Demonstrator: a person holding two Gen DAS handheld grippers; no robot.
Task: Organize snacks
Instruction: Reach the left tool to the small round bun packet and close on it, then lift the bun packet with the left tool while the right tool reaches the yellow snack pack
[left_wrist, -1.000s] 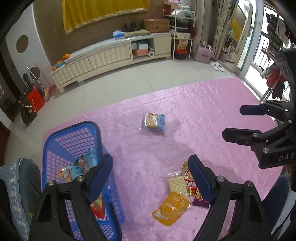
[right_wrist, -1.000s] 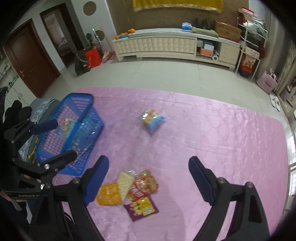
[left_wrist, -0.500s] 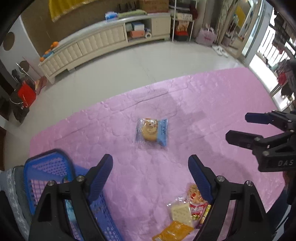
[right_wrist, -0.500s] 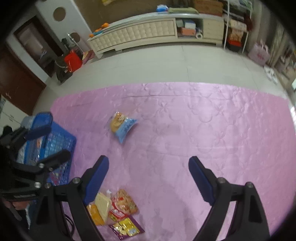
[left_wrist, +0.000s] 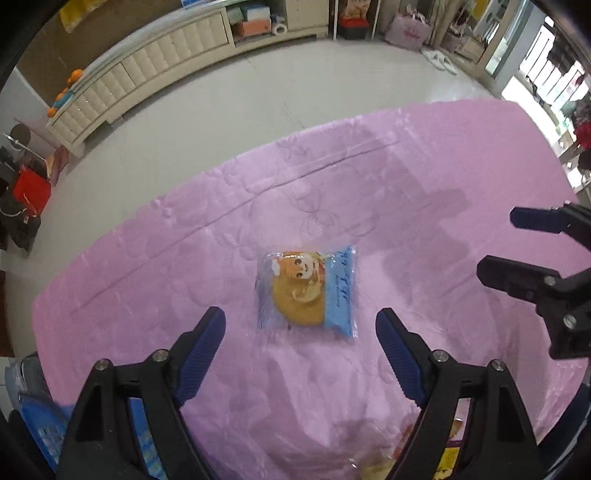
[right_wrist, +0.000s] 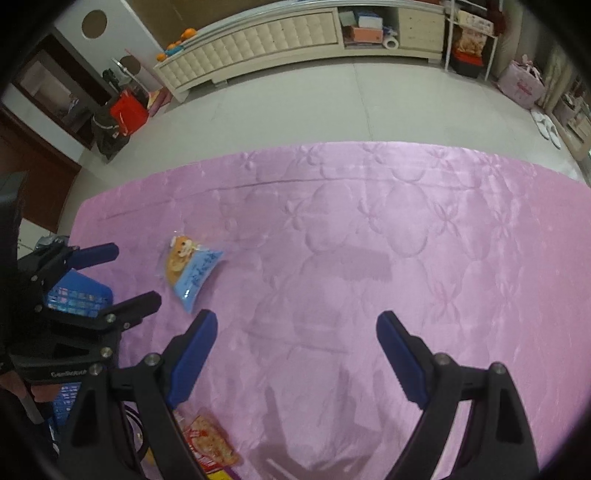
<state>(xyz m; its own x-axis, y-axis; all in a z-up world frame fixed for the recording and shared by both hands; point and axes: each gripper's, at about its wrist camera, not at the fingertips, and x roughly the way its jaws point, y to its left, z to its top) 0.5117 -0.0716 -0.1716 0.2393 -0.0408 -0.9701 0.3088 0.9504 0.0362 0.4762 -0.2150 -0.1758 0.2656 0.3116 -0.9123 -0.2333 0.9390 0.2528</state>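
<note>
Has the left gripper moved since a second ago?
Yes. The left gripper has come forward and down over the pink mat, toward the blue-wrapped snack.

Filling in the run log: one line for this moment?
left gripper: jaws open, above blue-and-clear bun packet | right gripper: jaws open, empty | pink quilted mat

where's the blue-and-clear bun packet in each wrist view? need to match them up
Left wrist: bun packet lies near centre on the pink mat, just ahead of and between the open left tool fingers.
Right wrist: same packet sits left of centre, ahead-left of the open right tool, beside the left tool.
Shared landmark: the cream cabinet along the far wall.
</note>
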